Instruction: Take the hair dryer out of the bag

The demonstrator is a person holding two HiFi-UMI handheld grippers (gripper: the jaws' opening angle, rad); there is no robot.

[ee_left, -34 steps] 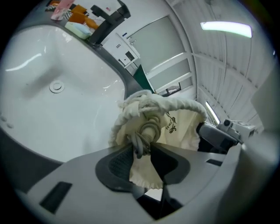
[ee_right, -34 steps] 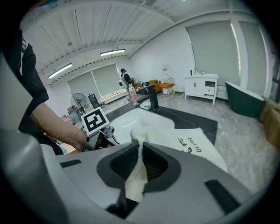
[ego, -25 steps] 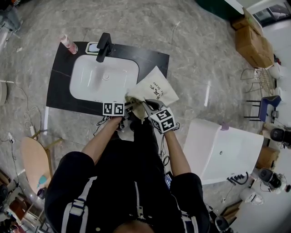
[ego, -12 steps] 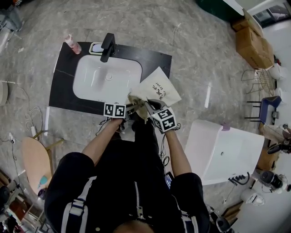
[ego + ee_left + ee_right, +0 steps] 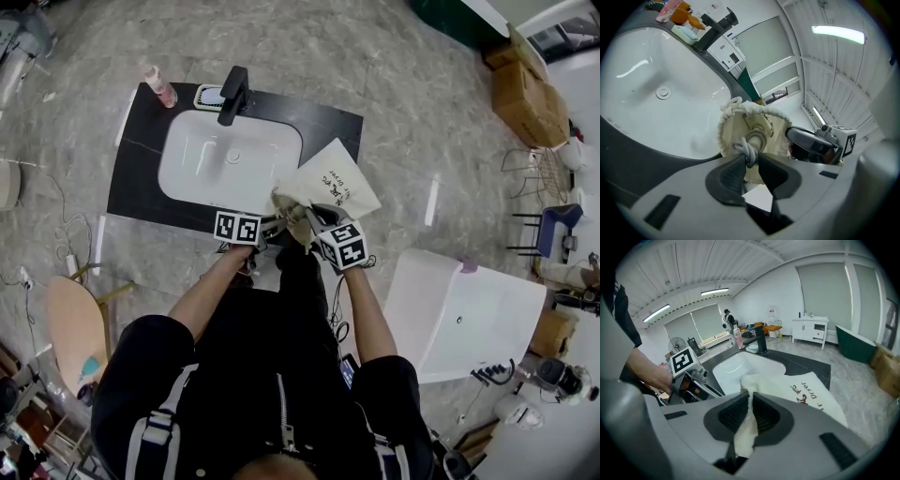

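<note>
black counter (image 5: 131, 178) carries a cloth bag (image 5: 333, 178), pink bottle (image 5: 161, 86), soap dish (image 5: 208, 95)

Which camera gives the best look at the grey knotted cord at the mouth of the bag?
The left gripper view: the knotted cord sits close up, pinched between the left gripper's jaws at the bag's gathered mouth. The head view shows that spot too small to make it out; the right gripper view shows only bag cloth.

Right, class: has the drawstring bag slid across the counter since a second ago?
No. The drawstring bag lies just as before against the white basin and the black counter; only the view shifted.
</note>
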